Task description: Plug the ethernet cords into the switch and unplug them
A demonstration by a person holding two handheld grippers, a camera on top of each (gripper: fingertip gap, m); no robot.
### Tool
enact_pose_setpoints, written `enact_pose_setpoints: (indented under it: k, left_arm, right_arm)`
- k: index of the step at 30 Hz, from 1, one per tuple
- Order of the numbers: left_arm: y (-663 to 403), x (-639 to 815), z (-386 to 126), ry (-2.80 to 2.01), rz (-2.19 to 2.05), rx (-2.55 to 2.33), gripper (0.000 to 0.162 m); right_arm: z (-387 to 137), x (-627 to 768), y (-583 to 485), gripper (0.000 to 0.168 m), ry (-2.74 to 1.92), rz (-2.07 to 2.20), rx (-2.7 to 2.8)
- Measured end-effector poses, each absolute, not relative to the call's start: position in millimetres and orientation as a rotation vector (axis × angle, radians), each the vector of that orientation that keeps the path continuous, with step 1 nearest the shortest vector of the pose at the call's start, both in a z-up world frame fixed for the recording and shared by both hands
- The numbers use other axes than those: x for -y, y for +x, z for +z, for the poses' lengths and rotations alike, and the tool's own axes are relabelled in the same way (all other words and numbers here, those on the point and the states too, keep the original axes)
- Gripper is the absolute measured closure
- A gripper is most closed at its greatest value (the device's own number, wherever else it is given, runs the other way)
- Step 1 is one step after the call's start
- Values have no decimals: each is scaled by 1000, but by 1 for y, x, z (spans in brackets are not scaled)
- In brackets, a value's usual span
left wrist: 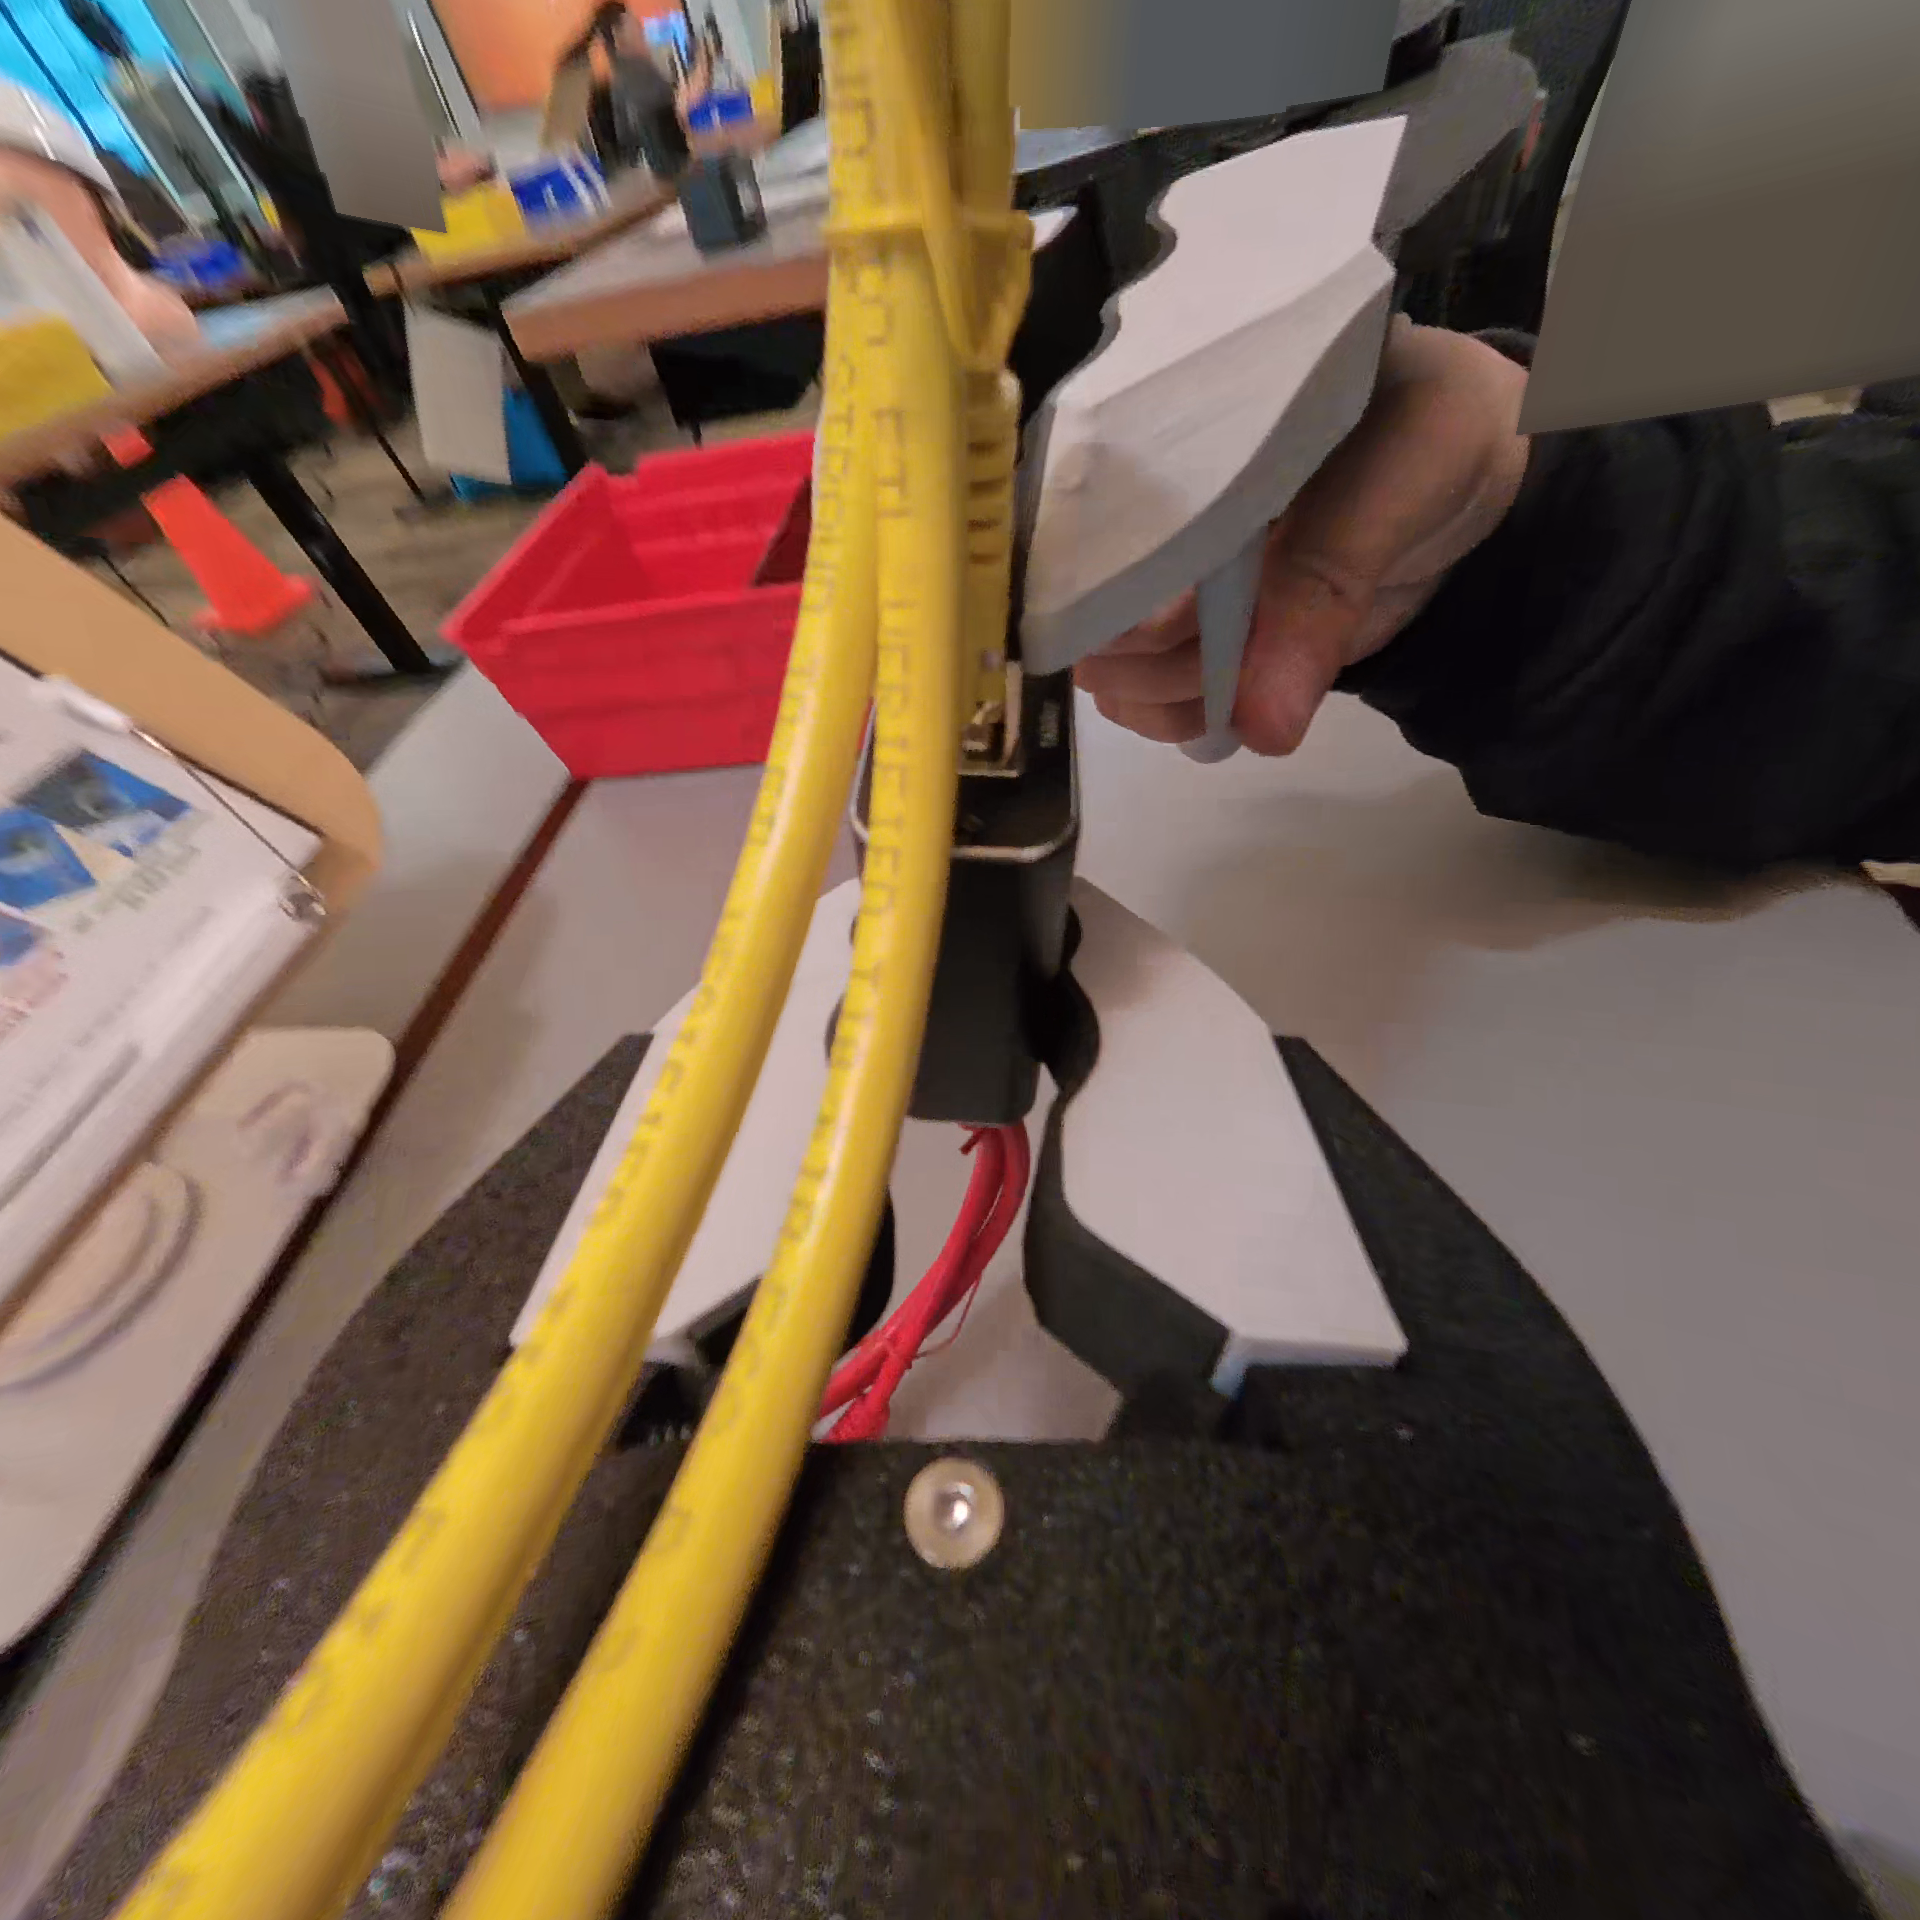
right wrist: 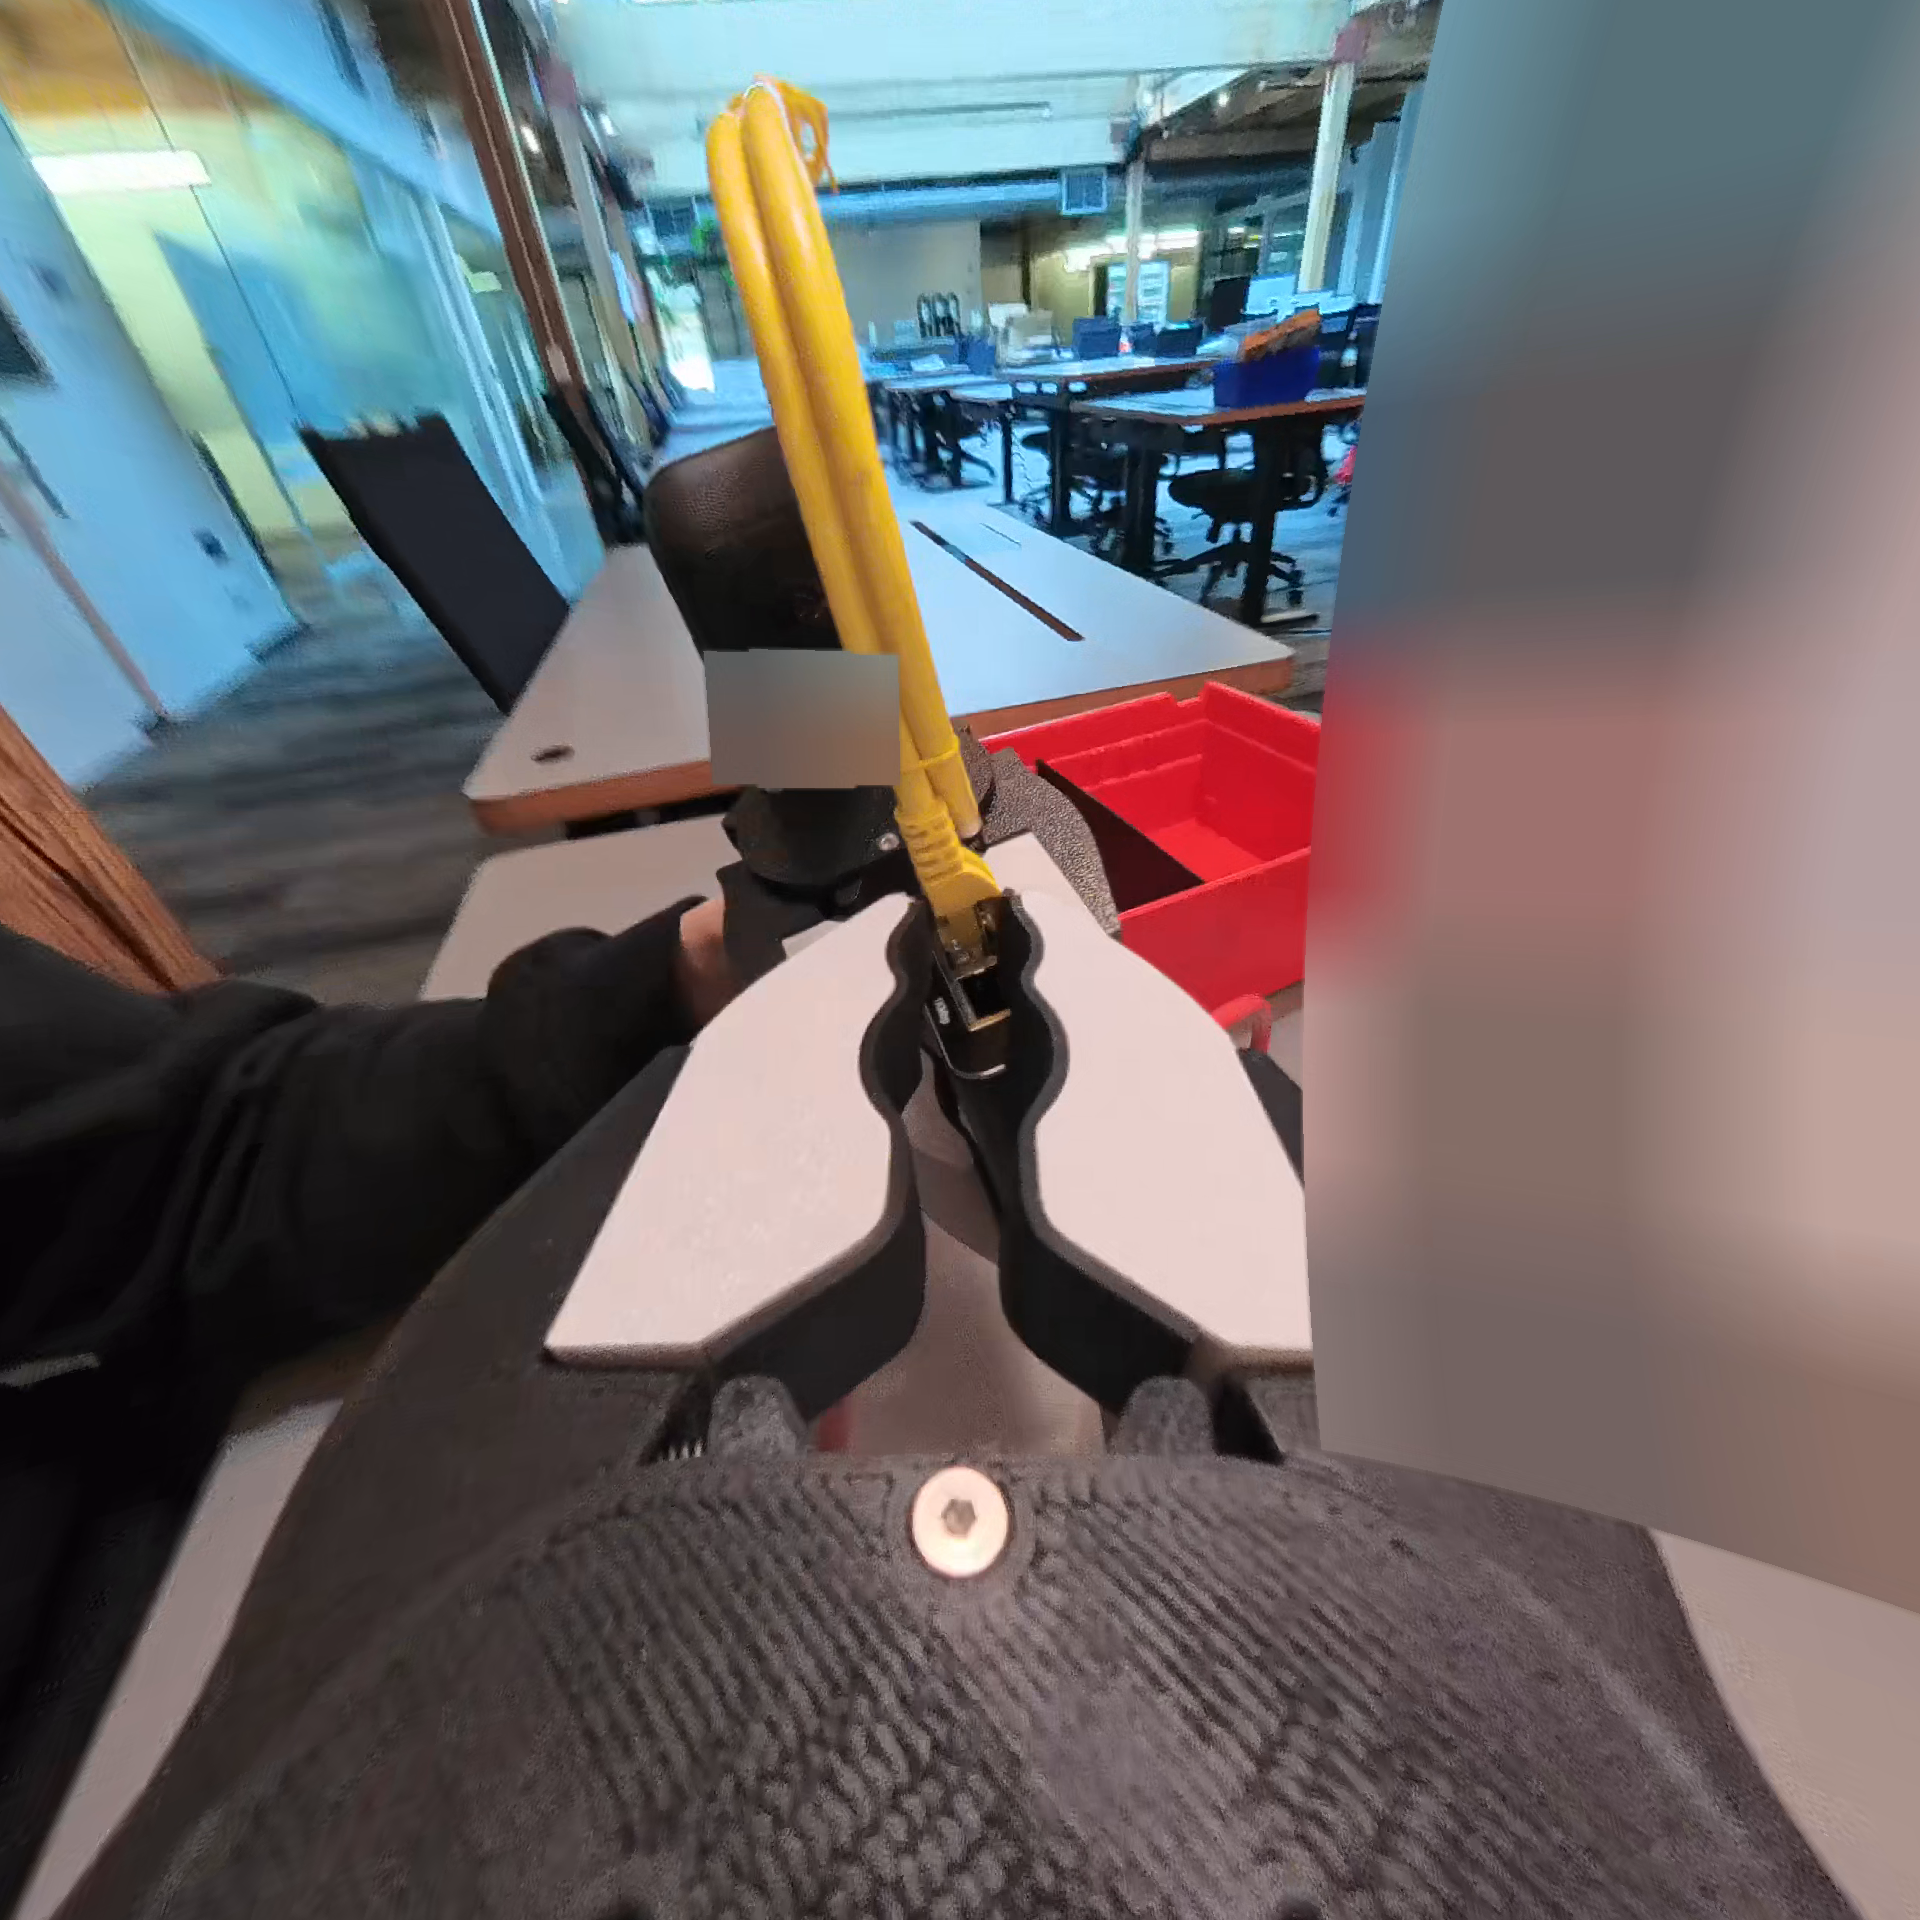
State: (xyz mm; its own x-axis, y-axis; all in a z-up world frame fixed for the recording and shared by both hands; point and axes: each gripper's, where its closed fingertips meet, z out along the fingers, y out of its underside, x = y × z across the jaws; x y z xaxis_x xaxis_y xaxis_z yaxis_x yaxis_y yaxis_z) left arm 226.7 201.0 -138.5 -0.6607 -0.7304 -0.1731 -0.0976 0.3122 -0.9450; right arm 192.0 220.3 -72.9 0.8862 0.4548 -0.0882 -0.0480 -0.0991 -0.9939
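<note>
switch (left wrist: 987, 956) upright in left gripper (left wrist: 1023, 1049) | yellow cord (right wrist: 821, 436) plugged, pointing up

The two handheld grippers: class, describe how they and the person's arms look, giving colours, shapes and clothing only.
Each gripper, left and right, has two broad, pale grey fingers with wavy black inner edges, mounted on a rough, textured black body with a silver screw. The right one shows a pale grey trigger. Both arms wear black sleeves.
</note>
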Motion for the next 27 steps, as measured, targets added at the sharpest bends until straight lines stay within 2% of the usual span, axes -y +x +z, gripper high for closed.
enact_pose_setpoints:
  k: [10,27]
  left_arm:
    - [230,-166,-167,-1090,-1505,-2202,134]
    - [195,-116,-176,-1294,-1675,-2194,134]
  right_arm:
    - [-96,-197,223,155,-1537,696,34]
    - [-109,-157,198,155,-1562,714,-18]
